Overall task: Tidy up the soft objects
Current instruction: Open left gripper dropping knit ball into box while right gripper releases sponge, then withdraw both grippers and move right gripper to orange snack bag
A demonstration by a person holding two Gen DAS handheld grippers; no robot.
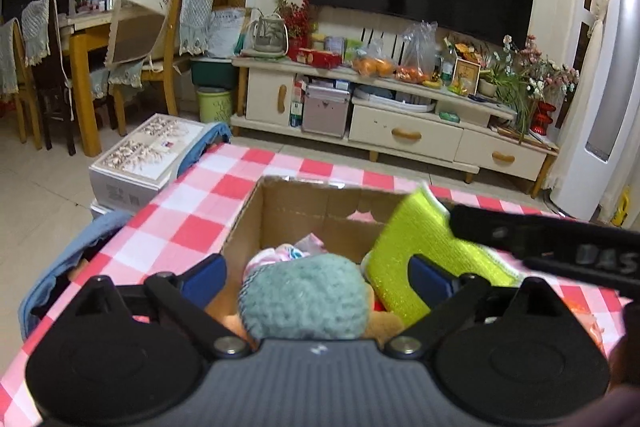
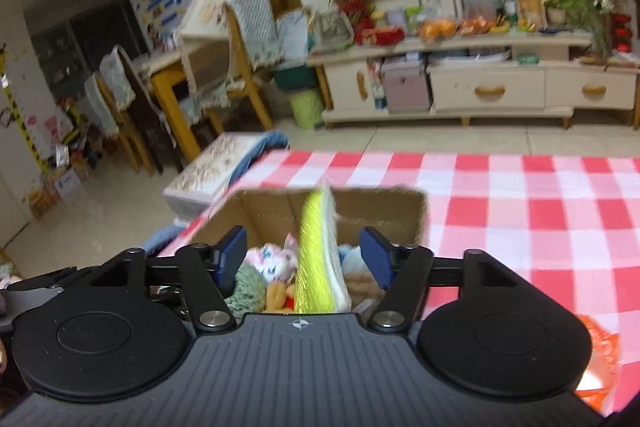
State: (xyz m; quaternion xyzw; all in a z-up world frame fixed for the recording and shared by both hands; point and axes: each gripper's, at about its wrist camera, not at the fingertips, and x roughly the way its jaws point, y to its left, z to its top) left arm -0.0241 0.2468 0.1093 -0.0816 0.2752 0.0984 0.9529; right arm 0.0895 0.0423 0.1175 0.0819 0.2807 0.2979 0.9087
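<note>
While both hand-held tools hover over the open brown cardboard box (image 1: 280, 215) on the red-and-white checked tablecloth (image 1: 192, 211), neither one is gripping anything. The left gripper (image 1: 316, 277) has its blue pads (image 1: 204, 277) spread wide, and the fuzzy grey-green knitted ball (image 1: 306, 297) sits loose between them inside the box, touching neither pad as far as I can see. Beside that ball, toward the right wall of the box, a lime-yellow microfibre cloth with a white backing (image 1: 404, 247) stands on edge, leaning against the rim. The right gripper (image 2: 302, 259) is parted too, its jaws standing apart on either side of the upright cloth with a clear gap to each pad (image 2: 376, 257).

From the right wrist view the box holds more soft things packed together: a small white and pink plush toy (image 2: 270, 263), an orange-yellow plush (image 2: 280, 297) below it, and something pale blue (image 2: 352, 259) behind the cloth. An orange mesh item (image 2: 600, 355) lies on the tablecloth at the right, outside the box. Across the tiled floor stands a cream TV cabinet (image 1: 400, 123) crowded with bits and pieces.
</note>
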